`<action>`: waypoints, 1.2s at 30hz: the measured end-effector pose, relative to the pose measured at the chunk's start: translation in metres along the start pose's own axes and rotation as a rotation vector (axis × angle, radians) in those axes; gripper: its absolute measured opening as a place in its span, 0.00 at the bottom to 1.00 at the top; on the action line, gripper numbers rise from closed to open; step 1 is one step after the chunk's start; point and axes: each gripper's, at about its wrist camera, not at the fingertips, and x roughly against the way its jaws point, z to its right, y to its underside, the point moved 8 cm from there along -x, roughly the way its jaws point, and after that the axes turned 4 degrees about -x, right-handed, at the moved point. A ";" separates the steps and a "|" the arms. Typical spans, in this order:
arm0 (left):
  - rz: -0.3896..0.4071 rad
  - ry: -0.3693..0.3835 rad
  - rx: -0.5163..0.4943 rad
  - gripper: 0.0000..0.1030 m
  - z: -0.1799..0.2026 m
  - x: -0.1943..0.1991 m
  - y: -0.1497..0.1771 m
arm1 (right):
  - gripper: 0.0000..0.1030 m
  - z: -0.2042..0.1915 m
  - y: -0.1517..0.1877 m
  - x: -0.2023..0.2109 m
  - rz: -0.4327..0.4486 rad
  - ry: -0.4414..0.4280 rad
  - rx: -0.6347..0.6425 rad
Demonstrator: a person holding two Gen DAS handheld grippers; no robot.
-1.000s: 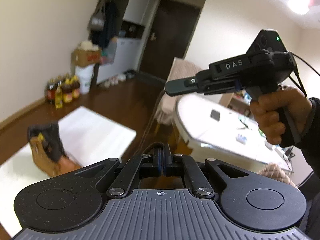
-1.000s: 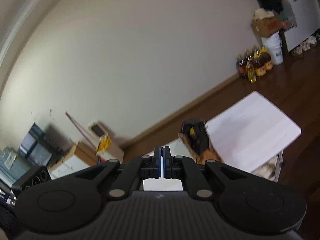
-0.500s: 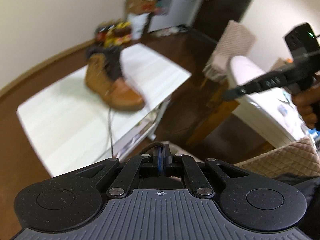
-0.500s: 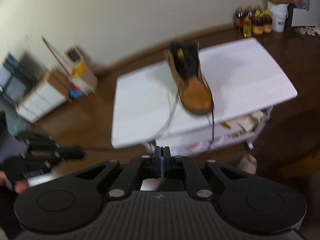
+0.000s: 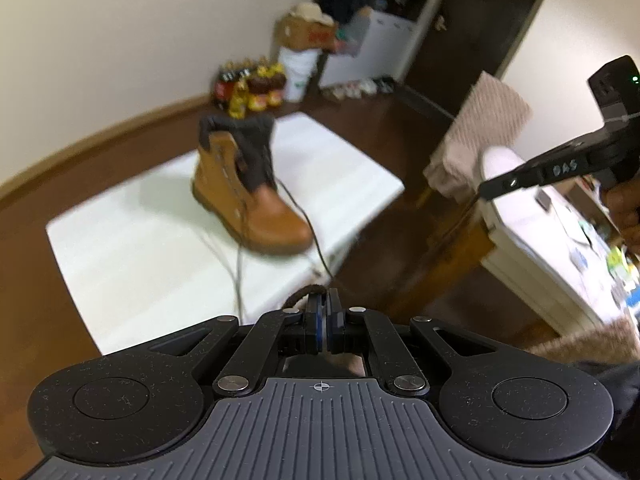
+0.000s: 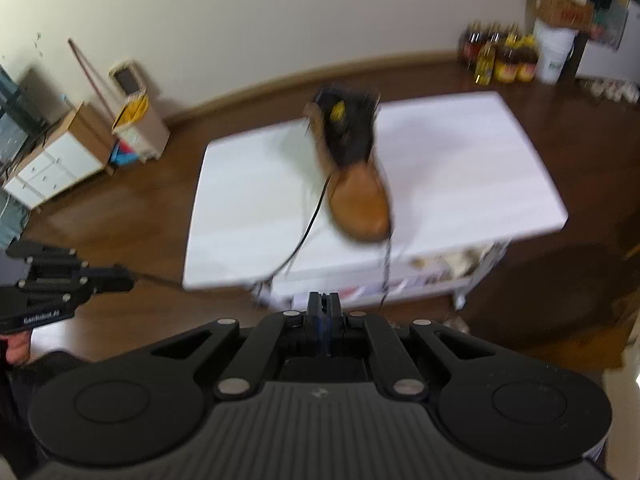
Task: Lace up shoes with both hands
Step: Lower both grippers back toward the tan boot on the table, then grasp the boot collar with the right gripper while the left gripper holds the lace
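A tan boot (image 5: 248,200) with a dark collar stands on a low white table (image 5: 140,248), its toe towards me; it shows again in the right wrist view (image 6: 356,184). My left gripper (image 5: 323,300) is shut on a brown lace (image 5: 304,293) that loops out of its fingertips. From the right, the left gripper (image 6: 128,278) sits left of the table with lace trailing from its tip. A dark lace (image 6: 304,232) runs from the boot off the table edge. My right gripper (image 6: 323,300) is shut; a second lace (image 6: 386,268) hangs near it, and I cannot tell if it is pinched.
Oil bottles (image 5: 252,88), a white bucket (image 5: 298,74) and a cardboard box stand by the far wall. A white round table (image 5: 540,240) and a cloth-draped chair (image 5: 480,136) are on the right. A small white cabinet (image 6: 52,168) stands at the left. Papers fill the shelf (image 6: 400,276) under the table.
Both views have swung down from the walls and room onto the table, so the boot now sits near the middle and looks closer. Both grippers stayed shut.
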 end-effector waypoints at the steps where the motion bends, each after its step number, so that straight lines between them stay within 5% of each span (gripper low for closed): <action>1: 0.029 -0.035 -0.003 0.01 -0.008 0.002 -0.012 | 0.03 0.006 -0.018 0.006 0.048 0.023 0.015; 6: 0.267 -0.393 -0.004 0.01 -0.074 0.029 -0.104 | 0.03 0.033 -0.124 0.064 0.452 0.172 0.117; 9: 0.284 -0.506 0.049 0.02 -0.090 0.020 -0.126 | 0.03 0.038 -0.165 0.060 0.519 0.116 0.219; 12: 0.186 -0.569 0.145 0.02 -0.092 -0.024 -0.121 | 0.03 0.050 -0.189 0.017 0.440 -0.007 0.291; 14: 0.125 -0.575 0.219 0.02 -0.087 -0.055 -0.108 | 0.03 0.063 -0.199 -0.040 0.293 -0.150 0.345; 18: 0.000 -0.589 0.351 0.02 -0.080 -0.120 -0.073 | 0.03 0.075 -0.196 -0.123 0.093 -0.294 0.439; 27: -0.158 -0.524 0.530 0.03 -0.094 -0.216 0.017 | 0.03 0.047 -0.114 -0.264 -0.187 -0.471 0.654; 31: -0.148 -0.496 0.494 0.03 -0.099 -0.234 0.045 | 0.03 0.020 -0.070 -0.301 -0.241 -0.536 0.689; 36: -0.045 -0.421 0.441 0.03 -0.093 -0.252 0.070 | 0.09 0.008 -0.036 -0.347 -0.276 -0.581 0.639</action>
